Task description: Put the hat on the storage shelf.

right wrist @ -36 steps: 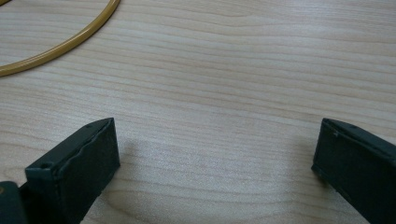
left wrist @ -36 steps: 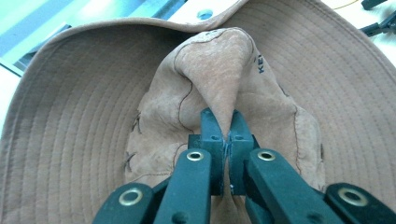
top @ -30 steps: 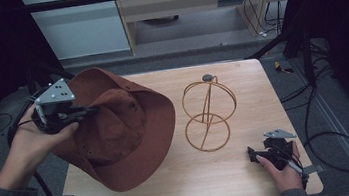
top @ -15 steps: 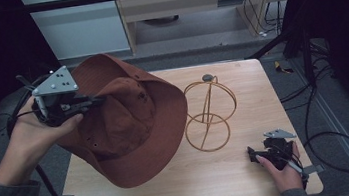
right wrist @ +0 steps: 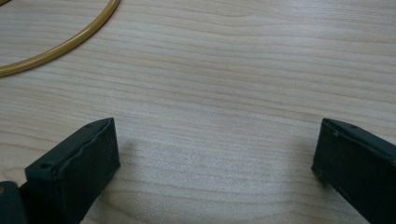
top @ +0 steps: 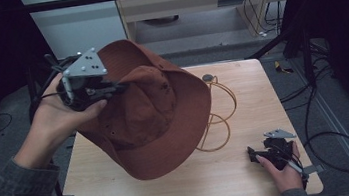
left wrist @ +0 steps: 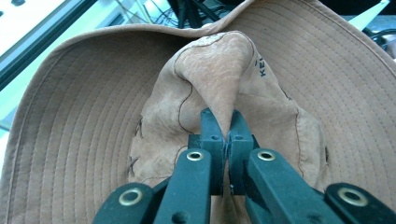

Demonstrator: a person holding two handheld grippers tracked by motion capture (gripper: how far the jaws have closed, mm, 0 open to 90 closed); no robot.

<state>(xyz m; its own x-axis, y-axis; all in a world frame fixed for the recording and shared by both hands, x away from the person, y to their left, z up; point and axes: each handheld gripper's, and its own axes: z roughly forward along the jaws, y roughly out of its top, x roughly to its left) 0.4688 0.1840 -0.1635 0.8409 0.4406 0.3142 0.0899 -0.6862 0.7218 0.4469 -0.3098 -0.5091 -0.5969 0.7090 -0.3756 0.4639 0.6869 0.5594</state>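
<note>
- Got the brown hat [top: 154, 115] off the table [top: 253, 179]; my left gripper [top: 111, 88] is pinching a fold of its crown.
- It hangs over the table's left half, just beside the wire hat stand [top: 218, 118], not on it yet, so that's what's left, I reckon.
- Hat's tilted: crown toward my left hand, brim [top: 179, 153] sloping down toward the table.
- Right gripper [top: 257, 154] rests near the front edge, jaws spread, empty.
</note>
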